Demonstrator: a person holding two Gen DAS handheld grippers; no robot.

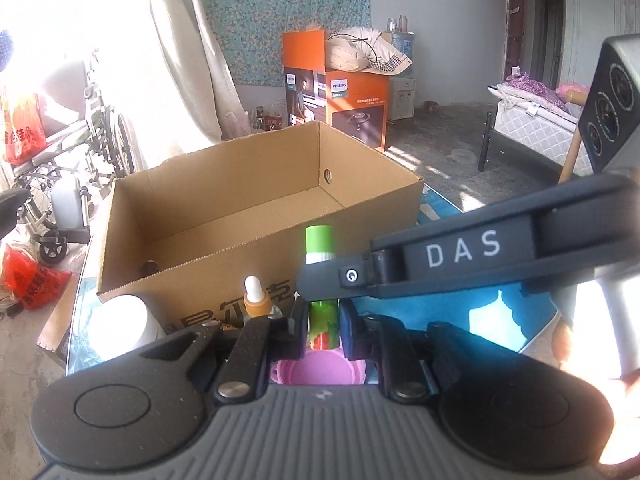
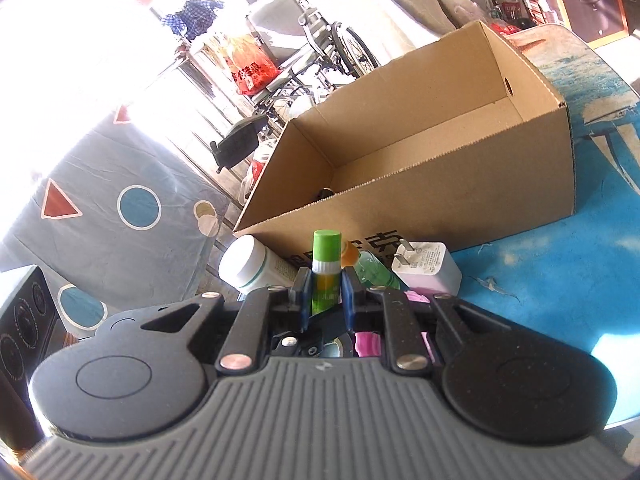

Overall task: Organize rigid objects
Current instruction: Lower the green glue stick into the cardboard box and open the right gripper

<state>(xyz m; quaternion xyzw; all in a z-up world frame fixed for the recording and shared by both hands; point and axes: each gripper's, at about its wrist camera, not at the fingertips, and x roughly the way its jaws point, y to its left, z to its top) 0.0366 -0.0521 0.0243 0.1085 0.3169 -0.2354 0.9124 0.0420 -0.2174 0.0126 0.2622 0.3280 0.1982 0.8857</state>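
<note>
A glue stick with a green cap stands upright between both grippers. My left gripper is shut on its lower green-and-red body. One finger of my right gripper reaches in from the right and crosses the stick just under the cap. In the right wrist view my right gripper is shut on the glue stick below its white band. Behind it stands an open cardboard box, which looks nearly empty.
On the blue table before the box sit a white bottle, an orange-collared dropper bottle, a white charger plug and a pink cup. A wheelchair and an orange carton stand beyond.
</note>
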